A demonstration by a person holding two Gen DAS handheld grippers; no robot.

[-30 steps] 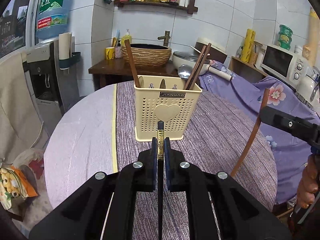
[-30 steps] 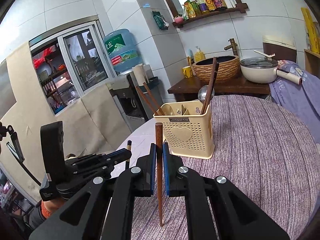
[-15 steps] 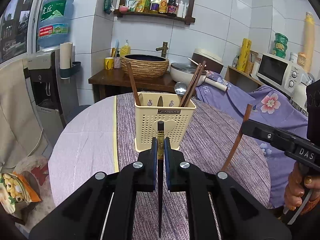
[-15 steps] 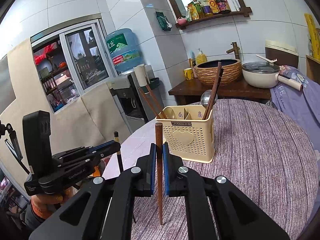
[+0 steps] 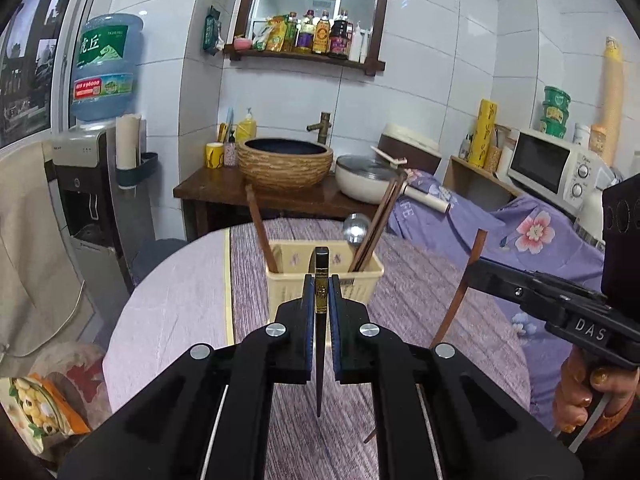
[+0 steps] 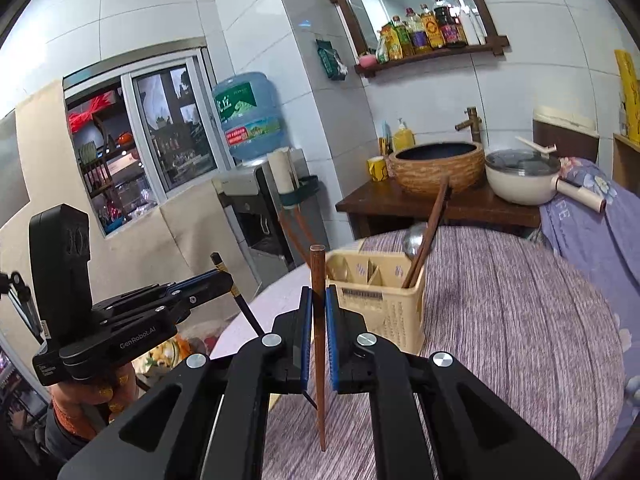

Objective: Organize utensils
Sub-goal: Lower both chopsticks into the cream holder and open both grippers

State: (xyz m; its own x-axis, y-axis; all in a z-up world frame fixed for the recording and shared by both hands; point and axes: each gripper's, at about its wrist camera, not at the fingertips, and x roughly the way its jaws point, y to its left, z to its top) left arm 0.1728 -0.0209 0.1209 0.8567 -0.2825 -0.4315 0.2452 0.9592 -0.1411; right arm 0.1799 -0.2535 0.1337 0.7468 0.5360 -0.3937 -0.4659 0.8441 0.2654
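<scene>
Above the counter (image 5: 180, 320) our left gripper (image 5: 321, 296) clamps a black chopstick (image 5: 320, 344) upright; our right gripper (image 6: 318, 308) clamps a brown chopstick (image 6: 319, 344). Beyond both stands the utensil basket (image 6: 384, 308), bare counter around it.

**Two wrist fisheyes, one shared basket**

Each camera sits just behind its own tongs and looks forward and slightly down along them, the black arms filling the lower frame. The left view, behind the left tongs (image 5: 321, 284), faces the utensil basket (image 5: 324, 276) straight ahead, close over the desk (image 5: 180, 312). The right view, behind the right tongs (image 6: 318, 296), sees that basket (image 6: 384, 304) ahead and to its right. Both share the basket, desk, wash basin (image 5: 285, 162) and wall shelf (image 6: 424, 58), and each catches the other tongs at its edge.
</scene>
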